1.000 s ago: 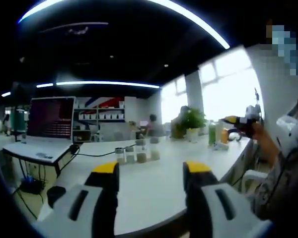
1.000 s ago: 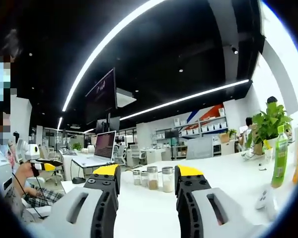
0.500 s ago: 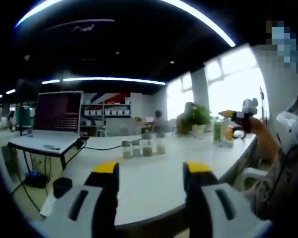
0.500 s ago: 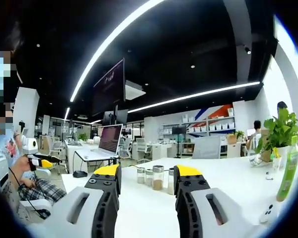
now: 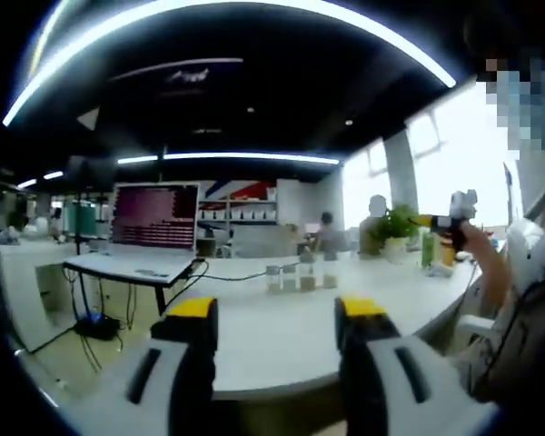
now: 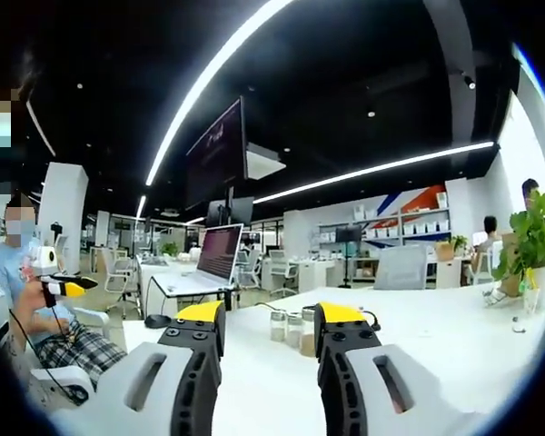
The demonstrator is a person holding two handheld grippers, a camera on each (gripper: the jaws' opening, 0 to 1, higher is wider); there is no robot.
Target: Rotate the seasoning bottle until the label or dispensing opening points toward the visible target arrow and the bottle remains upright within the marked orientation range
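Several small seasoning bottles (image 5: 300, 275) stand upright in a row on the long white table (image 5: 254, 336), well ahead of my left gripper (image 5: 277, 309). That gripper is open, its yellow-tipped jaws apart and holding nothing. In the right gripper view the same bottles (image 6: 291, 327) show through the gap of my right gripper (image 6: 269, 313), which is also open and empty. A person's hand holds the right gripper (image 5: 447, 218) at the far right of the left gripper view. The left gripper (image 6: 62, 287) appears at the far left of the right gripper view. Labels and any arrow are too small to make out.
An open laptop (image 5: 154, 216) sits on a side desk, seen again as the laptop (image 6: 220, 252), with a black cable running to it. A potted plant (image 5: 395, 222) and a green bottle (image 5: 427, 247) stand at the table's far end. A black mouse (image 6: 156, 321) lies on the table.
Both views have shifted with the hands: the left one drew back and swung left, the right one moved nearer the bottles. The bottles stand where they were, and both grippers stay open.
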